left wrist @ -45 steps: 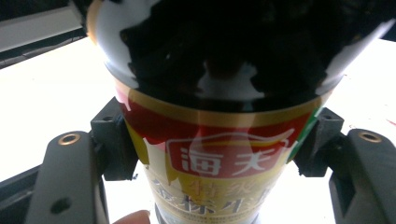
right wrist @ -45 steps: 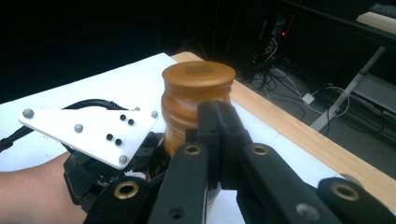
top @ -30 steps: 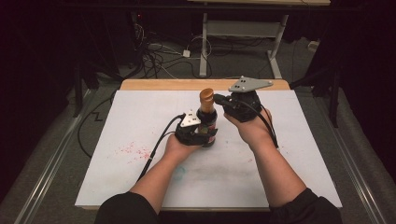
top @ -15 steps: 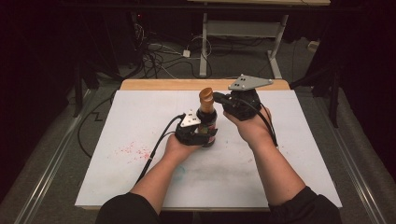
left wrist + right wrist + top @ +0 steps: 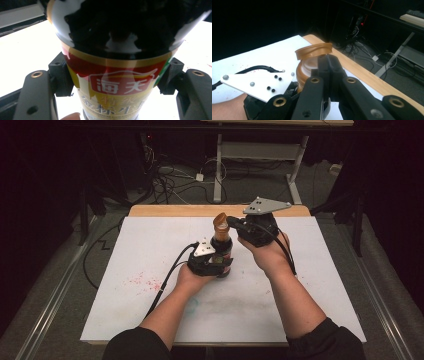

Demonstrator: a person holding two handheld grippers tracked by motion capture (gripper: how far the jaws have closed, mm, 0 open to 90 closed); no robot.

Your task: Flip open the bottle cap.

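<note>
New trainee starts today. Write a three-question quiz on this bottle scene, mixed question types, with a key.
1. True or false: the left gripper is clamped on the body of the bottle.
2. The bottle's brown flip cap is: A) lifted open, B) lying on the table, C) pressed flat shut.
3. Fill in: the right gripper, its jaws together, sits at the bottle's ____.

Key: 1 true; 2 A; 3 cap.
</note>
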